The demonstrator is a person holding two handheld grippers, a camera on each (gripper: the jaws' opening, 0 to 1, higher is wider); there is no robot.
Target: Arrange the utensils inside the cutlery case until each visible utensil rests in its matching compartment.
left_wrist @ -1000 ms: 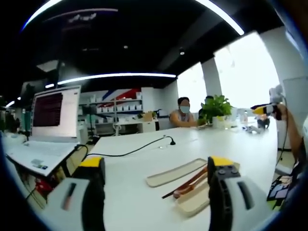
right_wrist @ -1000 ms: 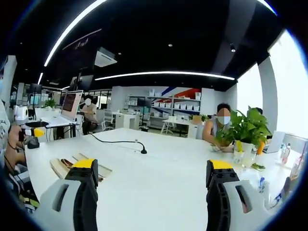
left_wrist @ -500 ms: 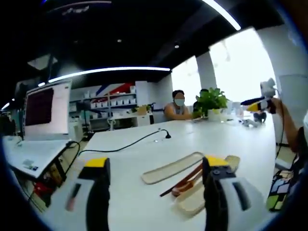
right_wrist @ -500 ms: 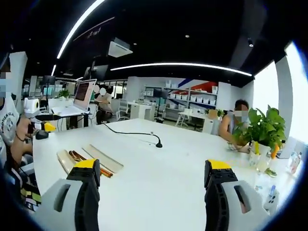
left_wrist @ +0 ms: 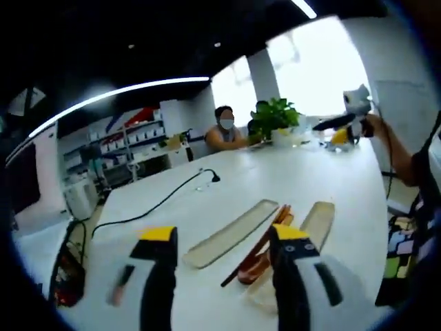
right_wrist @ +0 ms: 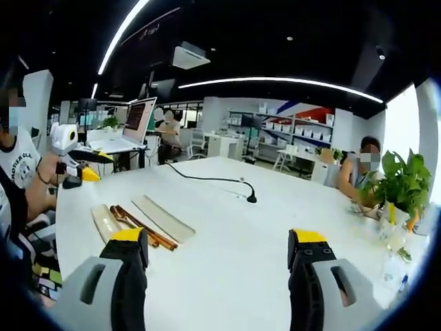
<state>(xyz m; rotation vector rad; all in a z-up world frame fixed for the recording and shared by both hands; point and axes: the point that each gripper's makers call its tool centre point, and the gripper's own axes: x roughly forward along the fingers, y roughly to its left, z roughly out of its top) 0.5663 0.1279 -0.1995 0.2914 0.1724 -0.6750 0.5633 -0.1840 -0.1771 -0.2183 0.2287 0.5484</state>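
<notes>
Your left tool point(left_wrist: 224, 258) hangs low over the white surface point(left_wrist: 227, 189) with its yellow-tipped jaws spread wide and nothing between them. Just beyond the tips lies the cutlery case: its beige lid point(left_wrist: 231, 232) rests flat to one side, and the open tray point(left_wrist: 313, 224) sits beside it, partly hidden behind the jaw on the right of the left gripper view. Between lid and tray, reddish-brown chopsticks point(left_wrist: 256, 240) run slantwise, with what looks like a wooden spoon point(left_wrist: 251, 265) lying among them near the jaw.

Your right tool point(right_wrist: 217, 241) is also wide open and empty, held well apart from the set. From the right gripper view the same tray point(right_wrist: 105, 222), chopsticks point(right_wrist: 147, 227) and lid point(right_wrist: 164, 218) lie side by side toward the left, with your other tool point(right_wrist: 69, 148) above them in your hand.

Expect the utensils to be light, stiff and smooth. The chopsticks are thin and round enough to roll or slip from a flat pinch, so take them across the middle of their length, squarely and together if you can. The spoon is best gripped on its handle, not the bowl. The tray looks shallow and light, and it is likely to skid on this slick surface when nudged; steadying it with the free tool seems wise. Which compartment suits which utensil cannot be read from here.

A black cable point(right_wrist: 207, 181) and a potted plant point(right_wrist: 402, 189) sit well clear.
</notes>
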